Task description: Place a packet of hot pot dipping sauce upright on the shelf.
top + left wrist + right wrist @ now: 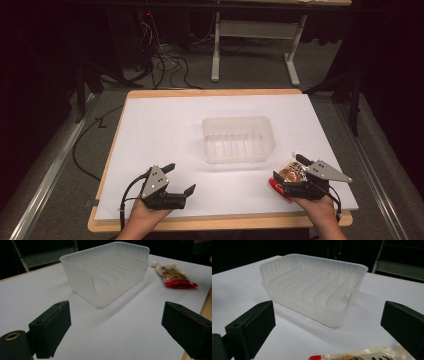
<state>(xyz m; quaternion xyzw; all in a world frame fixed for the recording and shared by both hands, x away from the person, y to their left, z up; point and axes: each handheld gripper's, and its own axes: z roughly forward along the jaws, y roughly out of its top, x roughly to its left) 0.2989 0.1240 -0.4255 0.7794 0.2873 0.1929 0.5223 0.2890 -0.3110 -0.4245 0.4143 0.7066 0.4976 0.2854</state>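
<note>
From the high view, the sauce packet (pixel 291 172) lay on the bench (pixel 165 130) just right of the clear tub (pixel 238 139), with the right gripper (pixel 289 174) wide open around it, not squeezing. Left gripper (pixel 181 179) sat open and empty too. In the left gripper view the packet (pixel 173 275) was flat beside the tub (pixel 105 272). In the right gripper view the packet (pixel 362 356) sat low between the jaws. My guess: it's thin and slick, so a shallow pinch could let it slip out.

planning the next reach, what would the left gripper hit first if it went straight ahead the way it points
Most likely the clear plastic bin: it sits straight ahead of the open left gripper, with bare white tabletop between. Depth is hard to judge.
</note>
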